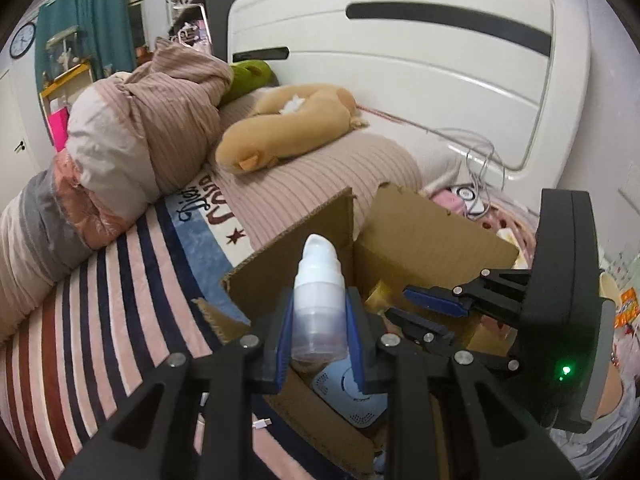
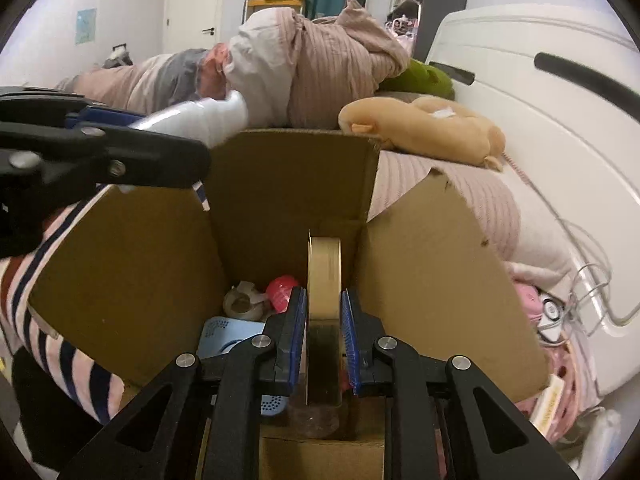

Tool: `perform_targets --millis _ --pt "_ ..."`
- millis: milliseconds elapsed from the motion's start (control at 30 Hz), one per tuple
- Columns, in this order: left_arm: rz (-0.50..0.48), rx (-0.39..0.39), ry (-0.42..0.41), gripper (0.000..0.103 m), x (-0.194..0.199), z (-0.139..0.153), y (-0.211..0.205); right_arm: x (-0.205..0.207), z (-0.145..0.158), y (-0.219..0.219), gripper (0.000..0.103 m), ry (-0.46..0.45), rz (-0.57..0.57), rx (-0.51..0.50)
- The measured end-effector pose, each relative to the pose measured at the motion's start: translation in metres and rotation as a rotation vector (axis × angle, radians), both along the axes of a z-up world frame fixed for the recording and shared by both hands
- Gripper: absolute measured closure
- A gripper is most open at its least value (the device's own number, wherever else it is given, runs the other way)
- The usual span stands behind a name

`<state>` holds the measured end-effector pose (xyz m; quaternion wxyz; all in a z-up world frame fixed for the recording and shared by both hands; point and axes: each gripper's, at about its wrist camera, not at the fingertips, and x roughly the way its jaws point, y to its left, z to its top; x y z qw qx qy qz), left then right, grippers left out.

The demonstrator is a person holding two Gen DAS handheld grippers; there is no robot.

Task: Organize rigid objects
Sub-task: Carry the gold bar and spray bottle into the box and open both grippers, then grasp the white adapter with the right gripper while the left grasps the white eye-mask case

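In the left wrist view, the left gripper (image 1: 318,332) sits at the bottom centre of the frame, clenched on a white pump bottle (image 1: 319,300) with a clear cap, which stands upright between the blue pads (image 1: 285,340) and reaches up toward the middle of the picture. Behind and below it lies an open cardboard box (image 1: 432,236), its flaps spread, resting on a striped blanket (image 1: 100,320) that fills the lower left. Inside the box, under the bottle, a pale blue device with vent holes (image 1: 352,396) shows. At the right of that frame the right gripper (image 1: 420,312) reaches in over the box from the side. In the right wrist view, the right gripper (image 2: 323,332) at the bottom centre grasps a roll of tan packing tape (image 2: 324,276), held on edge between its blue pads, just above the box's opening (image 2: 292,184). Down in the box, left of the tape, lie a red round object (image 2: 282,286), a greyish tape dispenser (image 2: 242,304) and the blue vented device (image 2: 224,330). In the upper left of this frame the left gripper (image 2: 132,124) comes in from the side with the white bottle (image 2: 200,116) in its grip, above the box's left flap. A tan plush toy (image 2: 424,128) lies on the bed beyond the box, beside a bundled pinkish duvet (image 2: 320,60).
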<state>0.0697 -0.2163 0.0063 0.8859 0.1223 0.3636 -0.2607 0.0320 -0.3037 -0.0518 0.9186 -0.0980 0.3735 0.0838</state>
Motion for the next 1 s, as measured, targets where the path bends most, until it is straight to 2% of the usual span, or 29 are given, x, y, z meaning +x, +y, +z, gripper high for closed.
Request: perform_targets --millis 300,467,567,633,733,867,1000 --pt "0.011 0.102 0.02 0.082 0.02 -0.014 -0.018 -0.009 0.005 -0.011 0.089 -0.017 -0.024 0.064" --pt "0.024 0.11 0.036 0.082 0.025 -0.022 -0.019 -0.009 0.006 -0.01 0.088 -0.01 -0.02 0.066" --pt "0.032 0.084 0.037 0.079 0.023 -0.02 -0.011 -0.011 0.008 -0.008 0.085 -0.005 -0.019 0.073" --pt "0.037 0.045 0.029 0.069 0.019 -0.013 -0.001 -0.012 0.011 -0.007 0.081 -0.01 -0.022 0.078" --pt "0.052 -0.003 -0.003 0.061 0.011 0.001 0.017 -0.016 0.02 -0.004 0.08 -0.027 -0.023 0.099" --pt "0.105 -0.076 -0.067 0.05 -0.006 0.024 0.063 -0.026 0.044 0.01 0.08 -0.089 -0.007 0.149" --pt "0.196 -0.115 -0.116 0.043 -0.02 0.033 0.117 -0.038 0.072 0.044 0.08 -0.15 0.08 0.212"
